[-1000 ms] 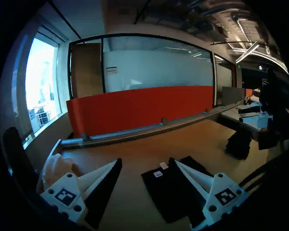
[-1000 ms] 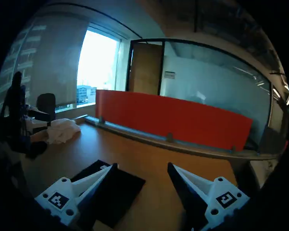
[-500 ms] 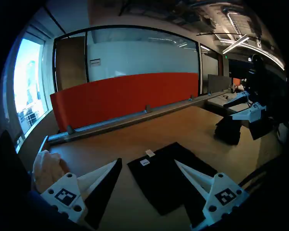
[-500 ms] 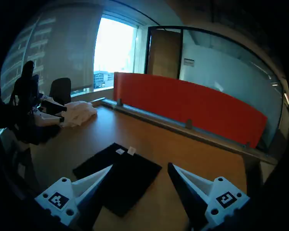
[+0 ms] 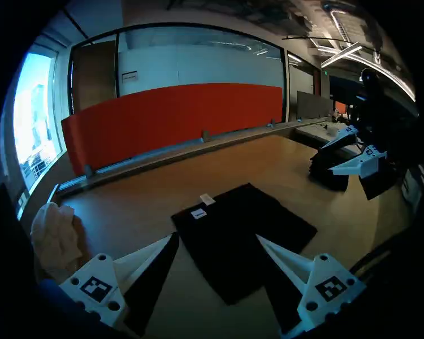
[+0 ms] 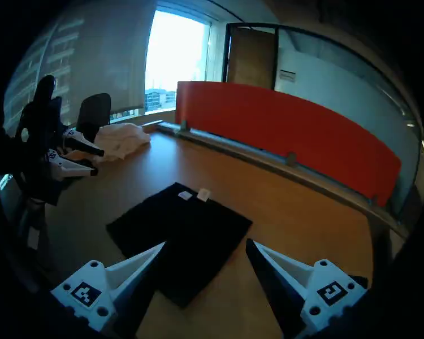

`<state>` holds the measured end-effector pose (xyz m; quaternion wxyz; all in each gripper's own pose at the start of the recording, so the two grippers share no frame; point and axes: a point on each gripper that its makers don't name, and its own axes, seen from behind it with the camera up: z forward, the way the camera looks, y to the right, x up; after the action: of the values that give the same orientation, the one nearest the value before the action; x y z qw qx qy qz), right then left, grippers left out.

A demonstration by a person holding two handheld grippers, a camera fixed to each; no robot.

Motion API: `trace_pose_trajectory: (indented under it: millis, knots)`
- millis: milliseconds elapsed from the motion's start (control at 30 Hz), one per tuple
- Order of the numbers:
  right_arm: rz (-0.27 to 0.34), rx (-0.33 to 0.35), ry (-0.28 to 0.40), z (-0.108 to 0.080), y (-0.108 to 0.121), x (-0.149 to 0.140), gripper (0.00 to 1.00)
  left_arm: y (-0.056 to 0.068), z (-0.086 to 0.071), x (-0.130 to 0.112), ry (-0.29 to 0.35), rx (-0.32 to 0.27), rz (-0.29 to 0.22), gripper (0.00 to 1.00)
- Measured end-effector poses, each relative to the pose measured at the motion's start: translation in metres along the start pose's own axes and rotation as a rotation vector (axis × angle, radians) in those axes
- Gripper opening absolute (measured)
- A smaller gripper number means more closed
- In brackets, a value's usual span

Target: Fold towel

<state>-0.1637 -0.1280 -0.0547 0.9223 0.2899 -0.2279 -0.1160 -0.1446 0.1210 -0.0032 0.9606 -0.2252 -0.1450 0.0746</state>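
A black towel (image 5: 243, 237) lies flat on the wooden table (image 5: 302, 169), tags (image 5: 199, 213) showing — laid out, it seems, for folding. The left gripper (image 5: 216, 235) and right gripper (image 6: 205, 243) hover off opposite sides, jaws spread wide and empty — seemingly poised for its corners.

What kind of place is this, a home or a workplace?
Likely an open-plan office: a long wooden desk with a red divider screen, an office chair by the window, and a glass-walled room behind.
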Motion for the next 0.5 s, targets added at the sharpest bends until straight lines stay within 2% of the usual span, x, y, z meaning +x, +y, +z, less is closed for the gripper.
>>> trace_pose_trajectory:
  millis: [167, 500]
  knots:
    - [-0.004, 0.009, -0.033, 0.010, -0.003, -0.022, 1.00, 0.008, 0.010, -0.021, -0.035, -0.021, -0.006, 0.90]
    - [-0.029, 0.033, -0.125, 0.032, -0.013, -0.072, 1.00, 0.019, 0.026, -0.079, -0.155, -0.057, 0.039, 0.90]
